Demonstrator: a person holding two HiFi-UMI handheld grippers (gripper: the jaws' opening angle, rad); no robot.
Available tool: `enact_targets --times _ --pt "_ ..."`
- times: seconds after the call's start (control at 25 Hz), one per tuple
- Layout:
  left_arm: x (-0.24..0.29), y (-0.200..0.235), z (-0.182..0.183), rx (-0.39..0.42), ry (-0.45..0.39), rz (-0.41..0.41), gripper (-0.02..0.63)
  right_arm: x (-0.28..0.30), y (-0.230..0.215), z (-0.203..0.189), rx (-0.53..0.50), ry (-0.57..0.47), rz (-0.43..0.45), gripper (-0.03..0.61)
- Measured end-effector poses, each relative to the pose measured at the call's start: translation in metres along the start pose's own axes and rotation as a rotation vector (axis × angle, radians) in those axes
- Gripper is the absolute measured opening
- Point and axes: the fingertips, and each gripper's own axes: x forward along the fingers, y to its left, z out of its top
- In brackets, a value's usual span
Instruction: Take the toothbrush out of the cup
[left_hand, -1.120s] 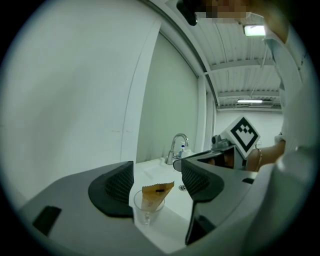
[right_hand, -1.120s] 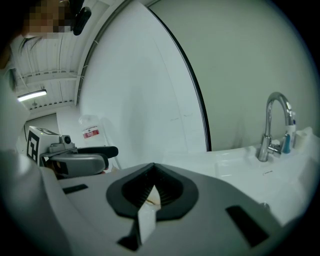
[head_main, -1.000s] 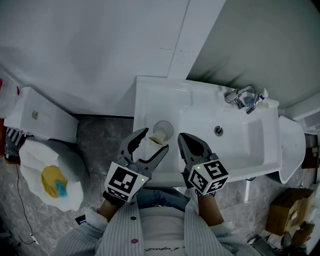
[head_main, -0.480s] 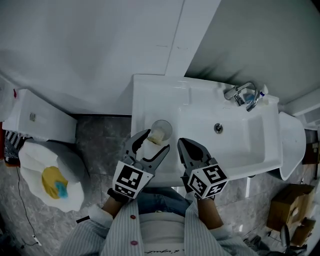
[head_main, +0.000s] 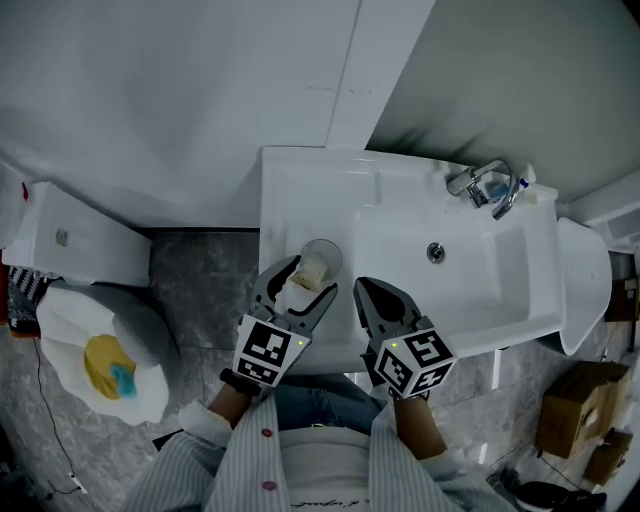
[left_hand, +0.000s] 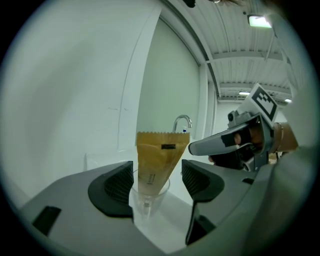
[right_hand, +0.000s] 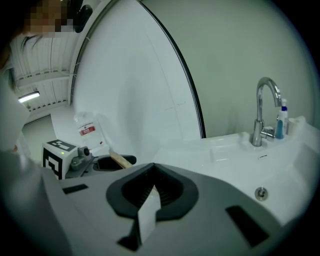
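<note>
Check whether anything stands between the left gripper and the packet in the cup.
Nothing visible does. The left gripper's open jaws line up either side of the tan wrapped toothbrush packet standing in the clear plastic cup; only the cup's wall surrounds its lower end.

Dim cool light, ceiling lamp glare, fisheye-warped vignetted edges, sharp focus

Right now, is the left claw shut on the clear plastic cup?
No, the left claw has its jaws apart in the left gripper view, with the clear plastic cup and its tan paper packet seen through the gap.
</note>
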Motion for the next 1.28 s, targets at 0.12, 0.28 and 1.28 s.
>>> enact_targets --times 0.12,0.28,1.28 --pt "0.004 0.001 -0.003 0.006 0.006 0.003 0.297 -0.001 -0.002 -0.001 0.004 0.001 -0.004 0.011" --pt "0.007 0.002 -0.007 0.019 0.017 0.007 0.296 -0.001 -0.002 -0.001 0.006 0.002 -0.005 0.011" --pt "0.009 0.011 -0.013 0.059 0.012 0.071 0.133 0.001 0.003 -0.006 0.002 0.012 0.002 0.011"
